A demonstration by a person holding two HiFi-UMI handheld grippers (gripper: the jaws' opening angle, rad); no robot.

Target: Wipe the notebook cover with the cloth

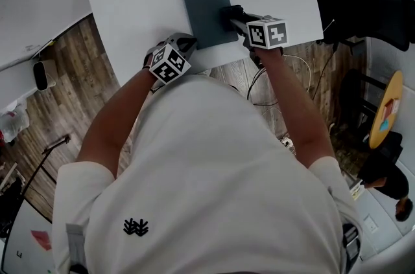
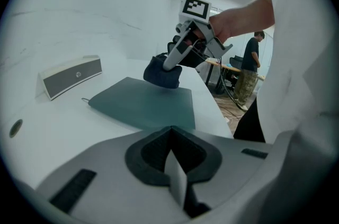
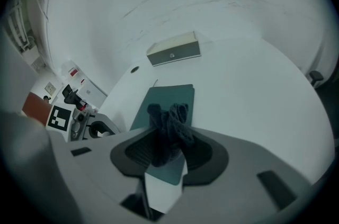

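The right claw is gripping a bunched, dark, soft cloth and pressing it on the right edge of the flat, matte teal notebook, which is lying on the smooth white surface. The left claw is sitting closed and empty by its near-left corner.

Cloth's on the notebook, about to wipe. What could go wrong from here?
The left tongs are shut on nothing, so the notebook looks unpinned; a stroke may drag it. It lies near the table edge and could slide off. The bunched cloth may slip from the right tongs.
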